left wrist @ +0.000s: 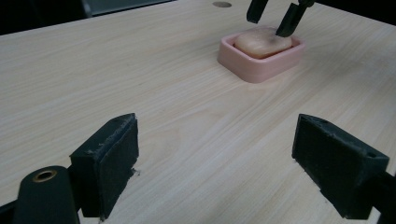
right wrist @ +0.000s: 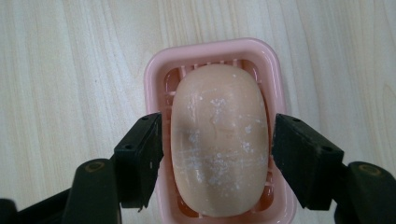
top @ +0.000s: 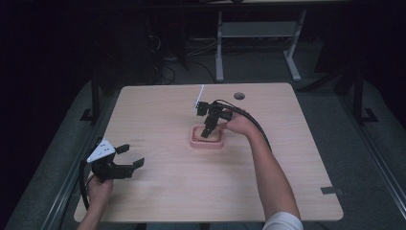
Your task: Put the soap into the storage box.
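My right tool (right wrist: 217, 149) has its jaws pressed against the two long sides of the pale peach oval bar of soap (right wrist: 218, 140), which lies in the pink rectangular plastic soap dish (right wrist: 154, 70) near the middle of the light wooden worktop (top: 158, 120). To lift it well, I judge I should keep the squeeze even and low on the bar, since soap is slick, and rise straight up so the dish stays down. My left tool (left wrist: 217, 163) rests wide and empty near the worktop's near left corner, well apart from the dish.
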{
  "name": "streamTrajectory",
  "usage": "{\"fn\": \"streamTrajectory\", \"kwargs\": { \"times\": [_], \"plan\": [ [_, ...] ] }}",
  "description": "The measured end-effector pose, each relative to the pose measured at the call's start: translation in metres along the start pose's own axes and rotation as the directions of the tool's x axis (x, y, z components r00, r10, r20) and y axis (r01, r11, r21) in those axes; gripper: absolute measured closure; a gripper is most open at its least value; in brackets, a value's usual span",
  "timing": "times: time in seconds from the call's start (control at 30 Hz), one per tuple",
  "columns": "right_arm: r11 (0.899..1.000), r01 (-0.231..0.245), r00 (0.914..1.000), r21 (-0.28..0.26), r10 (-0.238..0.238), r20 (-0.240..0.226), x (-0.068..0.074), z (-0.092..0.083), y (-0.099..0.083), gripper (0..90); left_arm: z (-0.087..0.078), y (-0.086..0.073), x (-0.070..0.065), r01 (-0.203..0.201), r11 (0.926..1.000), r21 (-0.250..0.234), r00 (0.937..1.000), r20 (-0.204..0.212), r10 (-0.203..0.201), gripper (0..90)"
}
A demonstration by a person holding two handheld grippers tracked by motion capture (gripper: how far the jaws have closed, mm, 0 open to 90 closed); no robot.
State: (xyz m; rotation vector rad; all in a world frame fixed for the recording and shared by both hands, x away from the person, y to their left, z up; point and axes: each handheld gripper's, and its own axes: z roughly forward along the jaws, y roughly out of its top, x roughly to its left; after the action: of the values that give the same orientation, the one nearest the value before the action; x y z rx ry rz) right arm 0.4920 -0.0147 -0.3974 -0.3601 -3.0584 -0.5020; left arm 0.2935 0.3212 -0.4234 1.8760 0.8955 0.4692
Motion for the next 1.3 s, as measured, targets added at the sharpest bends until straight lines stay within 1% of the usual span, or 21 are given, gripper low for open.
{"fn": "streamTrajectory", "kwargs": {
  "times": [0.3, 0.43, 0.47, 0.5, 0.53, 0.63, 0.8, 1.0, 1.3],
  "plan": [
    [1.0, -0.015, 0.9999, -0.005, 0.015, -0.003, 0.0, 0.001, -0.005, 30.8, 0.0, 0.0, 0.0, 0.0, 1.0, 0.003, 1.0, 0.001, 0.0, 14.3],
    [1.0, -0.022, 0.9998, -0.011, 0.022, 0.002, 0.001, -0.001, -0.009, 30.5, -0.001, 0.0, -0.001, -0.003, 1.0, 0.003, 1.0, 0.002, 0.003, 14.3],
    [1.0, -0.02, 0.9998, -0.013, 0.02, 0.009, 0.001, -0.002, -0.01, 30.3, 0.0, 0.0, -0.001, -0.003, 1.0, 0.003, 1.0, 0.002, 0.003, 14.3],
    [1.0, -0.026, 0.9997, -0.016, 0.026, 0.005, 0.002, -0.003, -0.011, 30.2, 0.0, 0.0, 0.0, -0.006, 1.0, 0.003, 1.0, 0.002, 0.006, 14.3],
    [0.999, -0.025, 0.9997, -0.019, 0.025, 0.007, 0.002, -0.003, -0.012, 30.2, 0.0, 0.0, 0.0, 0.001, 1.0, 0.003, 1.0, 0.002, -0.001, 14.3],
    [0.999, -0.035, 0.9994, -0.013, 0.035, 0.009, 0.002, -0.005, -0.015, 29.4, 0.0, 0.0, 0.0, -0.003, 1.0, 0.005, 1.0, 0.002, 0.003, 14.3],
    [0.999, -0.043, 0.999, -0.022, 0.043, 0.011, 0.003, -0.008, -0.021, 29.4, 0.001, 0.0, 0.0, 0.002, 1.0, 0.003, 1.0, 0.0, -0.002, 14.3],
    [0.999, -0.046, 0.9986, -0.025, 0.046, 0.024, 0.005, -0.012, -0.028, 29.4, 0.001, 0.0, -0.001, -0.001, 1.0, 0.005, 1.0, 0.001, 0.001, 14.3],
    [0.998, -0.049, 0.9984, -0.026, 0.05, 0.027, 0.008, -0.013, -0.037, 29.5, 0.001, 0.0, 0.0, 0.0, 1.0, 0.005, 1.0, -0.001, 0.0, 14.3]
  ]
}}
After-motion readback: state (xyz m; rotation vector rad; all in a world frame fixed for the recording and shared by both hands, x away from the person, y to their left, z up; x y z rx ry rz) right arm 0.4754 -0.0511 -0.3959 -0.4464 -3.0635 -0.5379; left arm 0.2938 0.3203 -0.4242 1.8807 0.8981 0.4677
